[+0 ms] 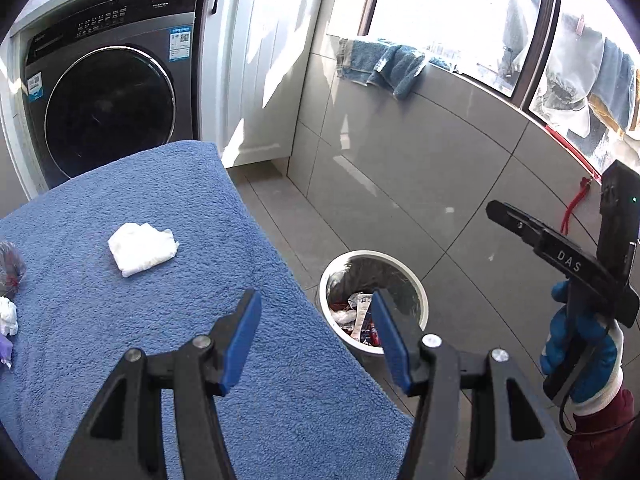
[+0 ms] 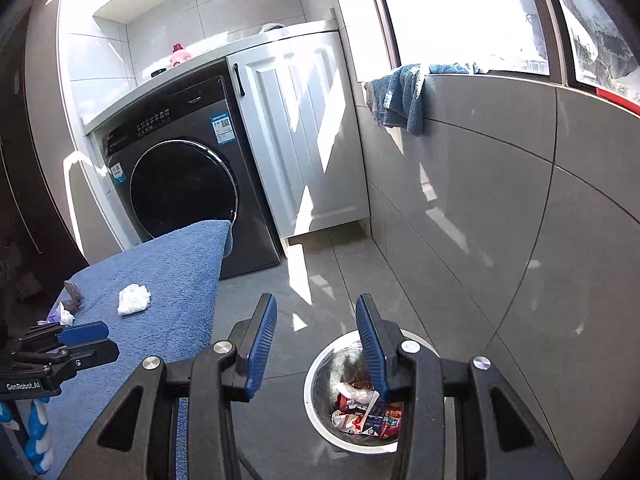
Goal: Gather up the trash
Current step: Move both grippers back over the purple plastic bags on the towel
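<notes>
A white bin (image 1: 416, 292) (image 2: 316, 364) stands on the floor beside the table, with wrappers and paper (image 1: 360, 316) (image 2: 368, 412) inside. My left gripper (image 1: 316, 304) hangs open and empty over the table's right edge. My right gripper (image 2: 316, 304) is open and empty above the floor and bin; it also shows side-on (image 1: 496, 210) in the left wrist view. A crumpled white tissue (image 1: 142, 250) (image 2: 134, 299) lies on the blue towel-covered table (image 1: 160, 360) (image 2: 172, 272). A greyish plastic scrap (image 1: 10, 264) (image 2: 74, 292) and white and purple bits (image 1: 8, 316) lie at its left edge.
A dark front-loading washing machine (image 1: 108, 108) and a white cabinet (image 1: 260, 72) stand beyond the table. A blue cloth (image 1: 384, 64) hangs over the window sill above the grey tiled wall. A blue-and-white gloved hand (image 1: 576, 352) holds the right gripper.
</notes>
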`<state>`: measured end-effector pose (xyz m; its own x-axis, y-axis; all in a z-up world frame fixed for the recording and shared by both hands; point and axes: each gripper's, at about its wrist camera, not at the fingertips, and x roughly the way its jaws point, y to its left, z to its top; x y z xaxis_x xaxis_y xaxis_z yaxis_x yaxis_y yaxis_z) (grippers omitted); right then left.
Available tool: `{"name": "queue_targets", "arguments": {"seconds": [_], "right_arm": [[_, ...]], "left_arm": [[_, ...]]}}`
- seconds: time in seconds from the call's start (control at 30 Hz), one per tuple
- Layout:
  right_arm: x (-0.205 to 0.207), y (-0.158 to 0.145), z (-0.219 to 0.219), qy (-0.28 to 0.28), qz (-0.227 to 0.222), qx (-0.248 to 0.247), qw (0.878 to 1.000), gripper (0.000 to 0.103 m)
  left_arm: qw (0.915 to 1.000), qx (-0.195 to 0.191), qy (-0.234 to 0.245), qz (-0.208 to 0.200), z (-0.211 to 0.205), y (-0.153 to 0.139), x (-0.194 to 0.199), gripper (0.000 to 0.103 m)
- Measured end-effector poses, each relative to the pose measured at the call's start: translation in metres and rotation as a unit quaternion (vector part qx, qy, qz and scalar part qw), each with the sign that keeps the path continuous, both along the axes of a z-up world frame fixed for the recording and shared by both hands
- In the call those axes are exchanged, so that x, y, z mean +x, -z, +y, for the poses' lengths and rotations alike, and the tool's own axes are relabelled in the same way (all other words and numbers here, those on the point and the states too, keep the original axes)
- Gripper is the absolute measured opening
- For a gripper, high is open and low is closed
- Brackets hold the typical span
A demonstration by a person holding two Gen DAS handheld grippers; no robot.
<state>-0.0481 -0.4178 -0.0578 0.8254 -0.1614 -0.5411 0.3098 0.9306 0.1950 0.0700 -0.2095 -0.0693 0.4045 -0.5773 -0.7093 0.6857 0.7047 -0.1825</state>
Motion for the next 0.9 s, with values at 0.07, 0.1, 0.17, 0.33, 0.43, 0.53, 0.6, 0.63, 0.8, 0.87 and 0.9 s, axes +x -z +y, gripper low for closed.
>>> {"name": "queue_targets", "arguments": {"seconds": [0.07,0.1,0.17,0.33,0.43,0.53,0.6,0.63,0.8,0.87,0.9], "right_arm": [[-0.001,-0.01,0.018,-0.016,-0.007,-0.003,1.0,0.039],[0.0,-0.015,0.03,-0.027,-0.01,-0.006,1.0,0.039],[0.003,-0.024,0.051,-0.046,-0.013,-0.012,0.999,0.039],[0.012,-0.045,0.103,-0.096,-0.019,-0.029,0.995,0.039],[0.015,-0.057,0.132,-0.118,-0.024,-0.037,0.992,0.039],[0.02,-0.065,0.156,-0.137,-0.024,-0.049,0.989,0.039],[0.025,-0.068,0.169,-0.147,-0.024,-0.054,0.987,0.039],[0.027,-0.07,0.176,-0.152,-0.022,-0.055,0.987,0.039],[0.046,-0.072,0.212,-0.184,-0.012,-0.063,0.981,0.039],[0.055,-0.072,0.226,-0.198,-0.009,-0.064,0.978,0.039],[0.06,-0.071,0.233,-0.206,-0.007,-0.064,0.976,0.039]], "left_arm": [[0.9997,0.002,-0.024,-0.009,0.034,-0.005,-0.001,0.055],[0.9992,0.003,-0.036,-0.013,0.05,-0.006,-0.002,0.055],[0.9976,0.007,-0.062,-0.028,0.083,-0.011,-0.005,0.055],[0.9927,0.004,-0.114,-0.038,0.165,-0.013,-0.014,0.055],[0.9903,0.012,-0.131,-0.043,0.207,-0.01,-0.019,0.055],[0.9874,0.019,-0.152,-0.04,0.245,-0.005,-0.021,0.055],[0.9849,0.021,-0.169,-0.033,0.271,0.001,-0.02,0.055],[0.9832,0.023,-0.179,-0.029,0.284,0.004,-0.019,0.055],[0.9746,0.01,-0.223,-0.018,0.337,0.014,-0.014,0.055],[0.9728,0.005,-0.231,-0.018,0.35,0.015,-0.011,0.055],[0.9722,0.003,-0.233,-0.018,0.354,0.016,-0.009,0.055]]}}
